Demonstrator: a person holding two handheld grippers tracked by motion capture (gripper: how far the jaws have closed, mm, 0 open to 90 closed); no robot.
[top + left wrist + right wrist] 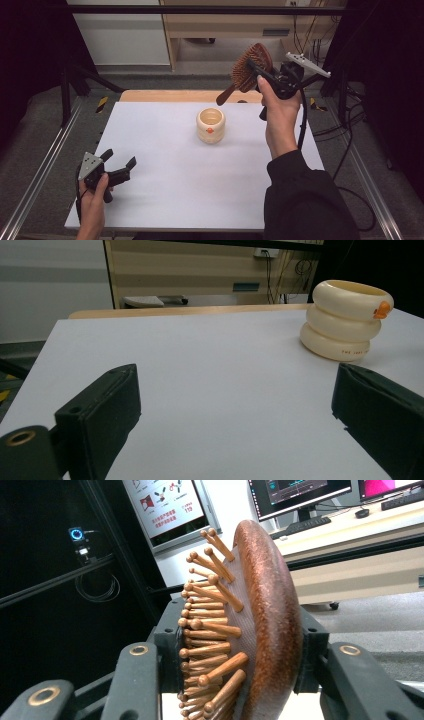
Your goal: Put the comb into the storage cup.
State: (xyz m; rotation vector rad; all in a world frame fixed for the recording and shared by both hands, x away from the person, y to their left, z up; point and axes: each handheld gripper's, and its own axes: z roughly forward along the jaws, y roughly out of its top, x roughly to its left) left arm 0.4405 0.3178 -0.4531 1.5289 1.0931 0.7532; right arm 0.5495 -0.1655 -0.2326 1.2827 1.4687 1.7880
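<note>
A white table [165, 170] under black framing. My right gripper [261, 75] clamps the wooden hairbrush [250, 67] by its head, high over the far right edge. It is stiff and probably light; the pins give poor purchase. The right gripper view shows pins [210, 625] against one pad. My left gripper [119, 167] rests wide open and empty, near left, facing the cream holder [345, 320].

White table [165, 190] top on a metal frame; grey floor [40, 115] around. Pale wooden cabinet [225, 22] beyond the far edge; monitors [295, 492] on a desk [350, 525].
</note>
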